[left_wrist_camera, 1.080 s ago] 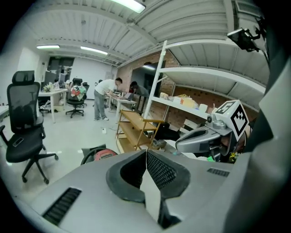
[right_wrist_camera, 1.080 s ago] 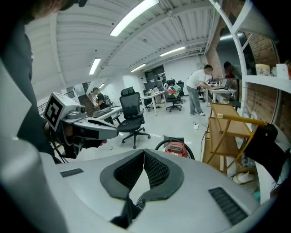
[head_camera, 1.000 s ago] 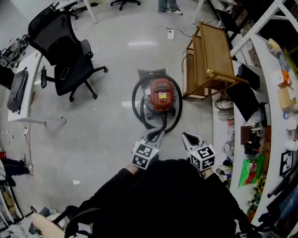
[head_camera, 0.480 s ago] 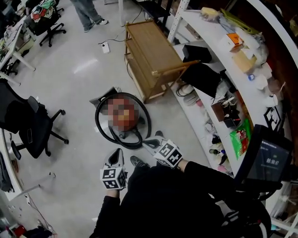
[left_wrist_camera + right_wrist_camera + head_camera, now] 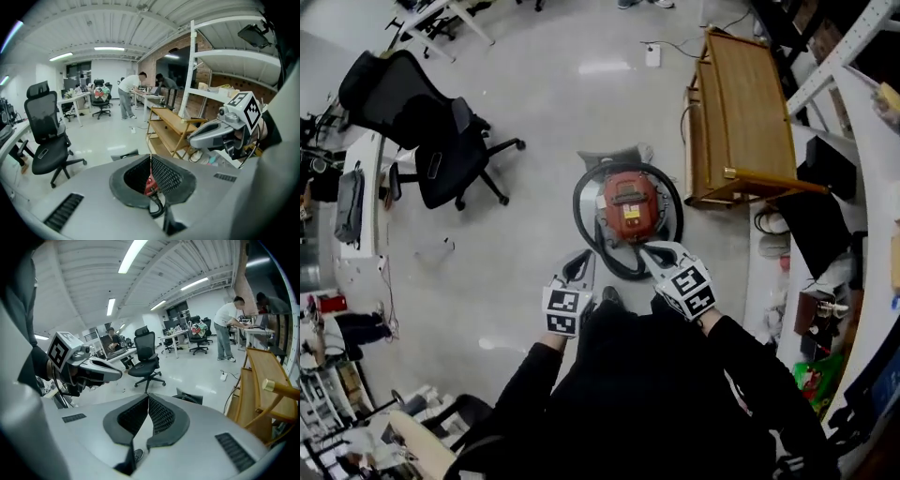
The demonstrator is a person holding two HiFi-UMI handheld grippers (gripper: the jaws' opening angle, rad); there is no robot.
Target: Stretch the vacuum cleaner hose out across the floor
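A red vacuum cleaner [image 5: 628, 204] stands on the grey floor with its black hose [image 5: 578, 202] coiled in a ring around it. My right gripper [image 5: 651, 250] is shut and empty, its tip at the near side of the coil. Shut and empty too, my left gripper [image 5: 577, 265] hangs just left of the coil's near edge. In the left gripper view the shut left gripper [image 5: 151, 157] shows a sliver of the red vacuum cleaner [image 5: 149, 183] and the hose [image 5: 157, 206] below its pads. The right gripper view has the shut right gripper [image 5: 148, 399] over bare floor.
A wooden shelf unit [image 5: 741, 103] stands right of the vacuum, and a white cluttered shelving [image 5: 825, 291] runs along the right. A black office chair [image 5: 427, 117] and a white desk [image 5: 358, 192] are at the left. A grey floor nozzle [image 5: 609, 156] lies behind the vacuum.
The head view swung to the right and came back. My right gripper has moved in to the coil's near side. My left gripper has shifted left, off the hose.
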